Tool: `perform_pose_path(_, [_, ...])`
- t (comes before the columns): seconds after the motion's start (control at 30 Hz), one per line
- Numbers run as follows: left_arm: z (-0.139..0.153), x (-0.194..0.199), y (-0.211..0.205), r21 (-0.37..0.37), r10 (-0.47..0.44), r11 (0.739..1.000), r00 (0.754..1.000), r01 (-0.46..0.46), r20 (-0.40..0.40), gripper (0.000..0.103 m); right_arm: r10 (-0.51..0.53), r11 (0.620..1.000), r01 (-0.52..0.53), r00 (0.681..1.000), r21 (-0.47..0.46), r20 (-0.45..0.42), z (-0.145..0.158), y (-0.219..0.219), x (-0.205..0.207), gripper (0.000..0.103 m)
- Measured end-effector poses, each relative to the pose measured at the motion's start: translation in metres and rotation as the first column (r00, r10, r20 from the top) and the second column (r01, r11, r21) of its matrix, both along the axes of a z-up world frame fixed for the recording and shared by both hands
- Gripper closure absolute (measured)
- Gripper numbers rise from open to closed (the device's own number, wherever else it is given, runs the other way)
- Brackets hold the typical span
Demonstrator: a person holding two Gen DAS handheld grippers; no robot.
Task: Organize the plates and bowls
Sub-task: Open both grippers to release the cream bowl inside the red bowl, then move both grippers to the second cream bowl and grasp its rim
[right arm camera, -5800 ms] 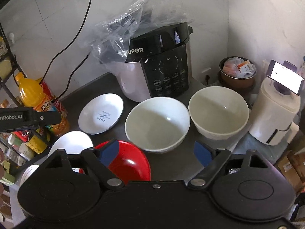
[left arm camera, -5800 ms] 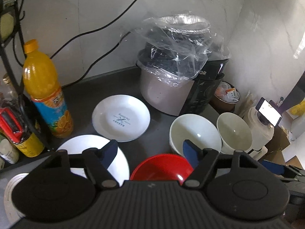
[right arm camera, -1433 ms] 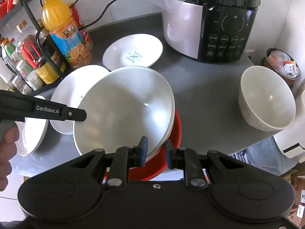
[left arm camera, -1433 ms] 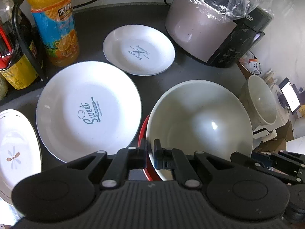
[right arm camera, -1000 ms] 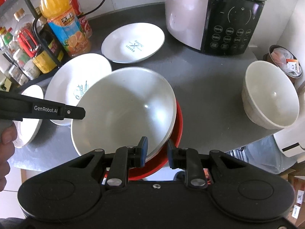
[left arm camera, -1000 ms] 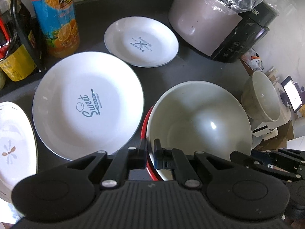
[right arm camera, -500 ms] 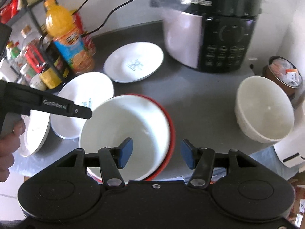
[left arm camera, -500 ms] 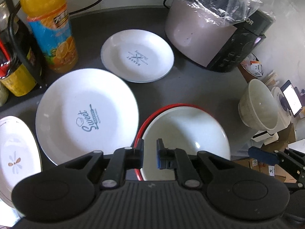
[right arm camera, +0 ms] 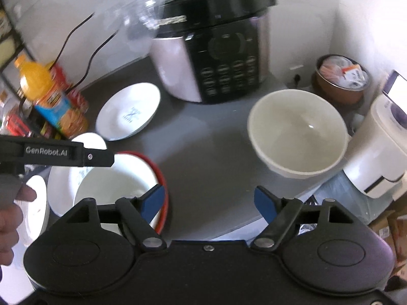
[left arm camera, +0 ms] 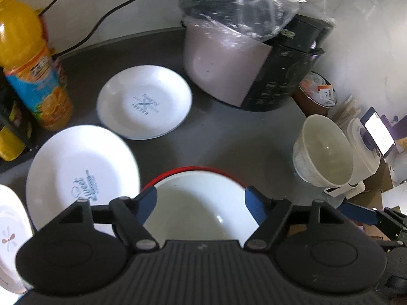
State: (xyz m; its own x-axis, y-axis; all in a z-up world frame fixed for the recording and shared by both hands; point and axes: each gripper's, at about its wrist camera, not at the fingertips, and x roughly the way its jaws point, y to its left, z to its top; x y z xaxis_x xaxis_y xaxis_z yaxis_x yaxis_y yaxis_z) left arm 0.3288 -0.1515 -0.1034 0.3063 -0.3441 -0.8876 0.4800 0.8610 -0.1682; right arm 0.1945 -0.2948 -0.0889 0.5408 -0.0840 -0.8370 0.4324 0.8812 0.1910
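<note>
1. The left tool (left arm camera: 201,204) hangs over the near edge of the dark bench (left arm camera: 229,150) with its blue-tipped fingers (left arm camera: 147,203) spread wide and nothing between them.
2. Directly under that tool, a white bowl (left arm camera: 195,203) sits nested inside a red bowl (left arm camera: 183,171); only a thin red rim shows around it.
3. The right tool (right arm camera: 209,203) is likewise spread apart and grips nothing; below its gap lies bare bench surface.
4. In the right wrist view, the nested white bowl (right arm camera: 112,185) and its red rim (right arm camera: 159,175) lie to the tool's left, partly behind the left blue finger (right arm camera: 152,200).
5. A second cream bowl (right arm camera: 297,132) stands alone, upright, near the bench's right edge, well apart from the stacked pair and just beside a white appliance (right arm camera: 381,157).
6. A large white plate with blue "Sweet" lettering (left arm camera: 81,175) lies flat just left of the stacked bowls.
7. A smaller white plate with a crossed logo (left arm camera: 145,101) lies behind it, near the electric cooker (left arm camera: 244,68).
8. A third plate with a small flower mark (left arm camera: 10,236) shows at the far left edge, partly cut off.
9. An orange juice bottle (left arm camera: 33,71) stands upright at the back left, near the small plate.
10. A clear plastic bag (left arm camera: 249,5) is draped over the cooker's top.
11. A person's hand (right arm camera: 10,218) shows at the left of the right wrist view, holding the handle of the left tool.
</note>
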Motion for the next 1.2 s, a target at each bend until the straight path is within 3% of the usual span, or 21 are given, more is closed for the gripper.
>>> perform_pose_path(0.53, [0.0, -0.005, -0.085, 0.044, -0.047, 0.998, 0.998, 0.045, 0.036, 0.028, -0.079, 0.996, 0.079, 0.997, 0.028, 0.012, -0.011, -0.076, -0.02, 0.026])
perform_pose_path(0.87, [-0.013, -0.002, -0.128, 0.075, -0.048, 0.996, 0.999, 0.048, -0.001, 0.028, -0.101, 0.994, 0.101, 0.995, 0.042, -0.006, -0.022, -0.114, -0.022, 0.026])
perform_pose_path(1.2, [-0.025, 0.0, -0.156, 0.036, -0.065, 0.997, 0.998, 0.066, -0.019, 0.03, -0.118, 0.992, 0.119, 0.992, 0.043, -0.04, -0.035, -0.141, -0.018, 0.035])
